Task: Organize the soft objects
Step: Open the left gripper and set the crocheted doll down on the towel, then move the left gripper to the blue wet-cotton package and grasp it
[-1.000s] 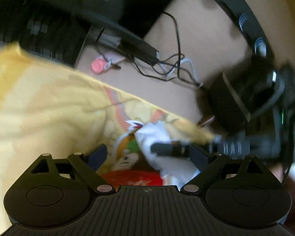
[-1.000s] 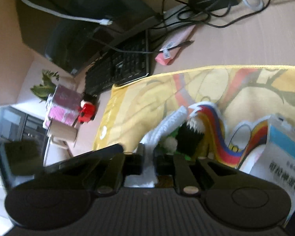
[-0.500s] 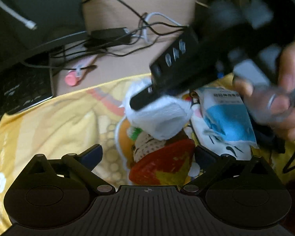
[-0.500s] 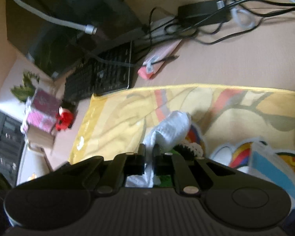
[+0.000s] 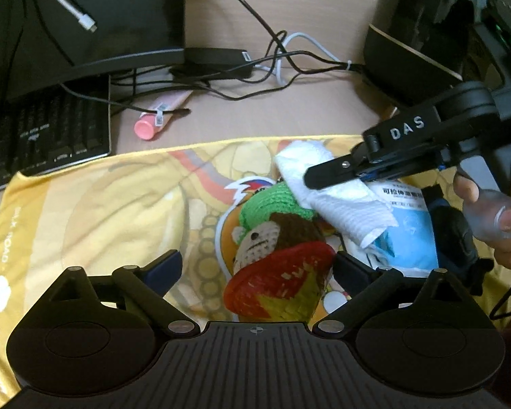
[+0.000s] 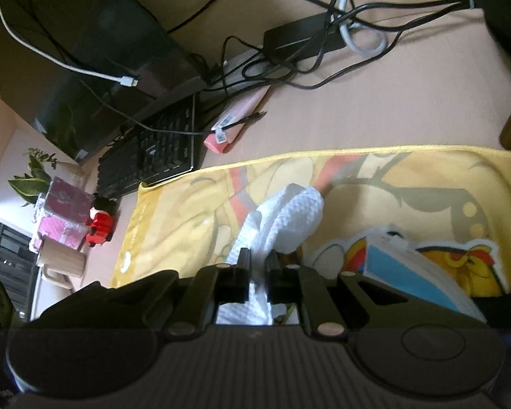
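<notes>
A crocheted toy (image 5: pixel 276 255) with a green top, brown face and red-yellow base lies on the yellow printed cloth (image 5: pixel 102 211). My left gripper (image 5: pixel 257 266) stands open around the toy's base, fingers on either side. My right gripper (image 6: pixel 258 263) is shut on a folded white towel (image 6: pixel 289 221), also seen in the left wrist view as the white towel (image 5: pixel 337 197) held above the toy. The right gripper (image 5: pixel 318 179) enters there from the right, held by a hand (image 5: pixel 504 218). A blue-and-white packet (image 5: pixel 408 235) lies under the towel.
A black keyboard (image 5: pixel 41 136), a monitor (image 5: pixel 85 17), tangled cables (image 5: pixel 255 68) and a pink tube (image 5: pixel 160 116) lie behind the cloth. A dark rounded object (image 5: pixel 415 27) stands at back right. A mug (image 6: pixel 63 262), pink box (image 6: pixel 63 214) and red figure (image 6: pixel 100 223) sit left.
My left gripper has swung round and closed in on the crocheted toy. The right gripper, still holding the white towel, has shifted right and slightly lower over the packet.
</notes>
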`<state>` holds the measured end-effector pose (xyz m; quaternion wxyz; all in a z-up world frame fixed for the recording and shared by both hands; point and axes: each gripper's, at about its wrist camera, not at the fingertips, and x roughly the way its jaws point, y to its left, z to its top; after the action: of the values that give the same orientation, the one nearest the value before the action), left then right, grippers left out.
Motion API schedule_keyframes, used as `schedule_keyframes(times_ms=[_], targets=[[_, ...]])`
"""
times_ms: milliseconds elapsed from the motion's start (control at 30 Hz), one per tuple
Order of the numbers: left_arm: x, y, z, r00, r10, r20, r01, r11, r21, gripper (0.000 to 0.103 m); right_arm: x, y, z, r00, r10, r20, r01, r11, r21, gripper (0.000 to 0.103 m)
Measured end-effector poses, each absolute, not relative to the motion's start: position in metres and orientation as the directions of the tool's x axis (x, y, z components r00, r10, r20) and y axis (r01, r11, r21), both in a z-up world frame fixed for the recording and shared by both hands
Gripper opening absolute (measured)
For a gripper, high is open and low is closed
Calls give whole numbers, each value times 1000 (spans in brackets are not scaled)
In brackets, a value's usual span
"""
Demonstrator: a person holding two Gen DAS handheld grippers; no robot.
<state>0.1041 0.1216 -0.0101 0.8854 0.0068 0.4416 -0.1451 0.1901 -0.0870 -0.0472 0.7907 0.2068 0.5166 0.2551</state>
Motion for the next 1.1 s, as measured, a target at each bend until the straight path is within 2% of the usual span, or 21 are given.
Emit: schedule_keyframes(times_ms=[133,333,433,600,733,867,1100], targets=[[107,140,-10,572,-269,-775,188,963,-195,98,189,-94,-47,339,611,-715,-180,788,588,9],[113,195,-14,580,-238,-779,-62,941,-334,98,174,-85,-55,256,600,-758,-250,799,547,9],[116,217,-15,570,-170,-804,-157,938,-310,97,166,-86,-63,221,600,-769,-246,797,552,8],[119,222,-10,547,-28,-837,-211,963,-170,98,160,-108,-50,289,577,-764,-217,816,535,8],[115,198,12,606,-45,-794,-121,982,-148,98,151,-139,-34,368,566,-738,-178,822,541,8],[113,142,34,647,-178,-742,97,984,-152,101,138,-168,-22,442,538,-718,-142,832,536,8],[118,30,0,454,-338,-824,404,903,-148,101,116,-219,-1,563,476,-676,-75,844,531,9]])
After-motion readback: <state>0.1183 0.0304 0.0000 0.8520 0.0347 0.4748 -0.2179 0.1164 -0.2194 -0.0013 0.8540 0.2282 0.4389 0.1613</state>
